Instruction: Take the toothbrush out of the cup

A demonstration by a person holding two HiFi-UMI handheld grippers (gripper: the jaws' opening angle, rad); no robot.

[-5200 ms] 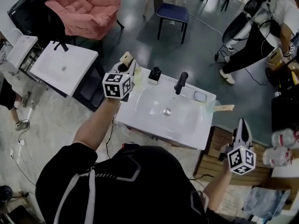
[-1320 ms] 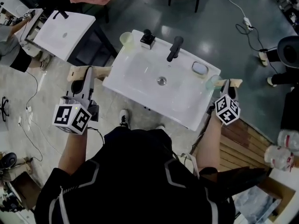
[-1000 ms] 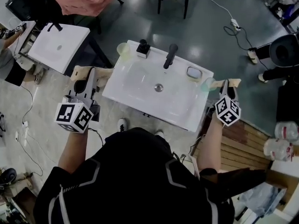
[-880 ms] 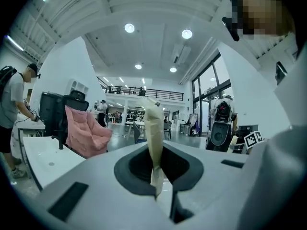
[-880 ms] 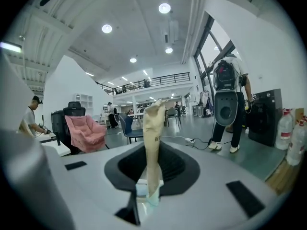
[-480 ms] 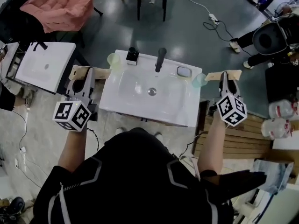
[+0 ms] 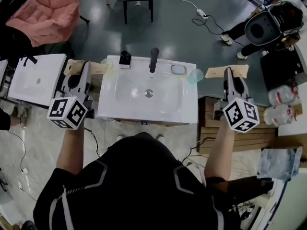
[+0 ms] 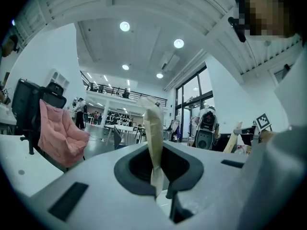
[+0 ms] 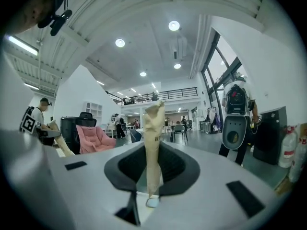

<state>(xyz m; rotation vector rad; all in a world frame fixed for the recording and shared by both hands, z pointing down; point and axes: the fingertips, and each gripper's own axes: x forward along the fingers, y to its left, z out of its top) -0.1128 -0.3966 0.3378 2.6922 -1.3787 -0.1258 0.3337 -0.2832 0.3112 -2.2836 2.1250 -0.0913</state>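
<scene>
A person stands at a white sink (image 7: 144, 115) with a gripper in each hand, one off either side of the basin. The left gripper (image 7: 83, 67) points level, and in the head view its tip overlaps a wooden ledge (image 7: 69, 64) that juts from the sink's left side. In the left gripper view its tan pads (image 8: 153, 143) are pressed flat together, and I can make out nothing gripped between them. The right gripper (image 7: 228, 73) is held the same way over a second wooden ledge (image 7: 213, 73). Its pads (image 9: 153, 143) likewise stand as one column with no gap and no visible load. A pale green cup (image 7: 106, 67) stands at the sink's back left corner beside a small black object (image 7: 125, 58). A teal cup (image 7: 195, 75) stands at the back right corner near a soap dish (image 7: 178, 69), with the black faucet (image 7: 153, 59) between. Both cups are apart from the grippers. The toothbrush is too small to make out in any view, so I cannot tell whether it sits in a cup.
</scene>
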